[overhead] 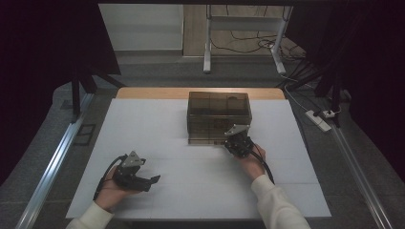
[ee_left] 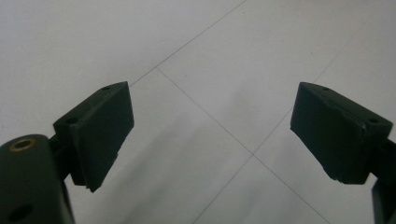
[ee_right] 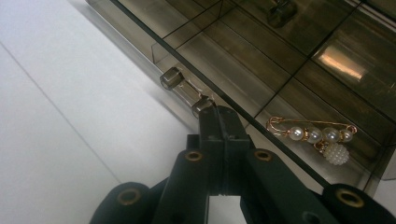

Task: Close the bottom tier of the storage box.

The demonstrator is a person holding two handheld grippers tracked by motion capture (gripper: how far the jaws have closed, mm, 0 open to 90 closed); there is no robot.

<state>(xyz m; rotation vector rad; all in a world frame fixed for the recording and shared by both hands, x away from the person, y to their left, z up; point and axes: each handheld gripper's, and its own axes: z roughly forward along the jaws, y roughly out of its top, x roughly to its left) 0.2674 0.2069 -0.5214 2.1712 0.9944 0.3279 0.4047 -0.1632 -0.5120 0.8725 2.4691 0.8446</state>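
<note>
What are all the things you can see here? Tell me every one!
Box: 1, smoky see-through brown, divided into compartments, at the far middle of the mat.
Drawer handle: 1, clear, on the box front, right at the tips of the shut right fingers.
Pearl brooch: 1, gold pin with white pearls, inside a box compartment.
Mat: 1, white, covering the table.
Power strip: 1, white, on the floor at the right.
Metal stand: 1, white-grey, behind the table.
Left gripper: 1, black, fingers open, low over the mat at front left.
Right gripper: 1, black, at the box front.
</note>
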